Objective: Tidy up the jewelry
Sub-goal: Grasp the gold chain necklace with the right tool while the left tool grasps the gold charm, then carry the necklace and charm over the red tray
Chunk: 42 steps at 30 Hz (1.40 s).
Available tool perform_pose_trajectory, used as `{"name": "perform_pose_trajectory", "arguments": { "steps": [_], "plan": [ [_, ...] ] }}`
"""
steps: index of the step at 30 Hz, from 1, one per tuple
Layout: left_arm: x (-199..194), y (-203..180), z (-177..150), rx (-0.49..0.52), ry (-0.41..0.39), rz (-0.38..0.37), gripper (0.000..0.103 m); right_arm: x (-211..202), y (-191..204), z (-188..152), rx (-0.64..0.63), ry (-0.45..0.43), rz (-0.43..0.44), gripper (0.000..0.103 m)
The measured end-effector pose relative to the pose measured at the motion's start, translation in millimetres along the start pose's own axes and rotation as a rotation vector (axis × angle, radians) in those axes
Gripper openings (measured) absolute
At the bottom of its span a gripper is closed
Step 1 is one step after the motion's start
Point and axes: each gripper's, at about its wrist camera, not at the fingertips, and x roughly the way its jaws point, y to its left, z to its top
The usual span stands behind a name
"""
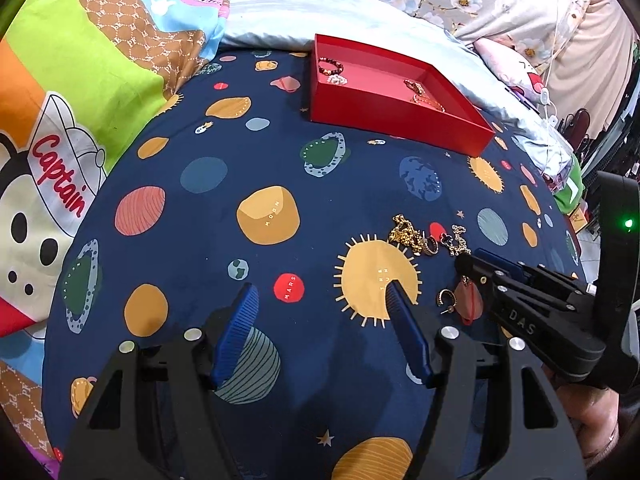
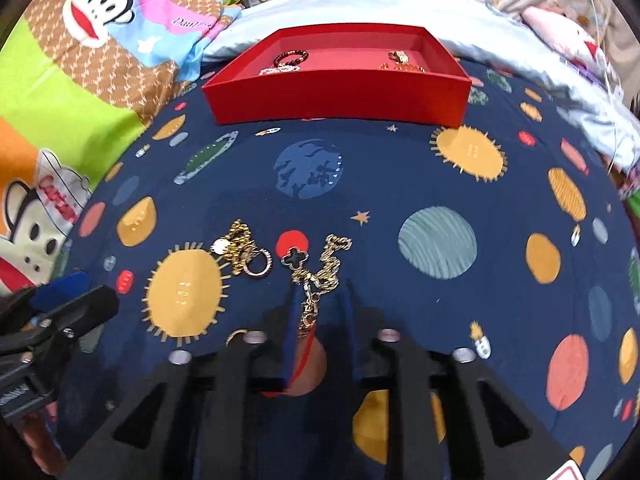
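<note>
A red tray [image 1: 400,128] [image 2: 340,96] sits at the far side of the planet-print bedsheet and holds a dark bead bracelet [image 2: 291,59], a pearl piece and gold pieces [image 2: 400,58]. On the sheet lie a gold chain clump with a ring [image 2: 244,252] [image 1: 412,236], a gold chain with a black clover [image 2: 320,264] [image 1: 454,240] and a gold hoop earring [image 1: 445,298]. My right gripper [image 2: 322,296] [image 1: 474,258] is open, its jaws either side of the clover chain's end. My left gripper [image 1: 320,296] is open and empty over the sheet, left of the jewelry.
Cartoon-print pillows [image 1: 60,140] lie at the left. A pale blue pillow [image 1: 360,16] and floral bedding lie behind the tray. The bed edge falls away at the right [image 1: 576,216].
</note>
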Motion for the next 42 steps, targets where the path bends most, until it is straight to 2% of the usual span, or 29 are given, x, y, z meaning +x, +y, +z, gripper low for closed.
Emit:
{"name": "perform_pose_trajectory", "arguments": {
  "steps": [2,9,16,18,23,31,35,38,42],
  "plan": [
    [1.4,-0.3,0.9,0.000,0.002,-0.001,0.064,0.0,-1.0,0.2,-0.013,-0.003,-0.008,0.003],
    [9.8,-5.9,9.7,-0.001,0.012,-0.029,0.064,-9.9,-20.3,-6.9,0.073,-0.006,0.015,0.003],
    [34.2,-27.6,27.5,-0.001,0.020,-0.073,0.063,-29.3,-39.7,-20.0,0.153,-0.012,0.048,0.003],
    [43.7,-34.8,32.4,0.009,0.017,-0.065,0.060,-32.3,-42.8,-22.2,0.166,-0.011,0.056,0.003],
    [63.8,-45.0,39.1,0.032,0.028,-0.050,0.039,-37.4,-48.2,-24.5,0.185,-0.016,0.068,0.003],
    [70.9,-63.4,40.7,0.119,0.007,-0.012,0.031,-41.9,-52.6,-24.0,0.199,-0.028,0.083,0.003],
    [71.5,-71.0,37.4,0.170,-0.008,-0.002,0.008,-43.3,-54.5,-24.5,0.207,-0.032,0.086,0.003],
    [69.3,-73.0,35.8,0.182,-0.008,-0.012,0.007,-45.5,-55.8,-25.5,0.210,-0.036,0.086,0.003],
    [58.8,-65.4,37.6,0.136,-0.013,-0.052,0.007,-52.0,-57.1,-25.5,0.211,-0.048,0.087,0.003]
  ]
}}
